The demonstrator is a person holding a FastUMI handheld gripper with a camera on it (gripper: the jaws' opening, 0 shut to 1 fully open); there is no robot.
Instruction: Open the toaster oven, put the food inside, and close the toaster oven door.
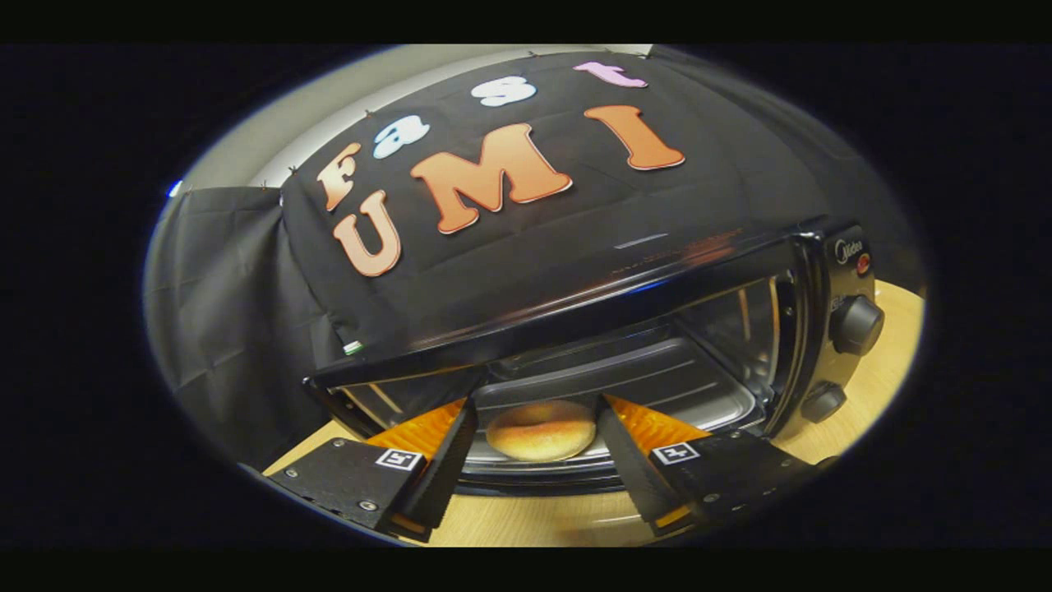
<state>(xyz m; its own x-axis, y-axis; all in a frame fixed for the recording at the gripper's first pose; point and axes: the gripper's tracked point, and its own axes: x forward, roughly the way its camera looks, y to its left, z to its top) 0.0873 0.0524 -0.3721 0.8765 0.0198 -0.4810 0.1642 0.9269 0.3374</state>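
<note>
Standing open, the oven [592,329] is logged with its door [534,481] dropped down at the front; opening is judged done. Food: one bagel [542,429], lying on the tray [657,386] inside the oven, so loading is judged done too. Gripper [538,440]: fingers spread wide at the oven's mouth, either side of the bagel, nothing held. Outstanding: door to be shut.

The toaster oven [575,329] stands open on the wooden surface [542,518], its mouth unblocked ahead of the gripper [538,415], whose jaws stand apart at the opening with the bagel [541,429] between them on the tray [625,386], side walls and roof closing in.
</note>
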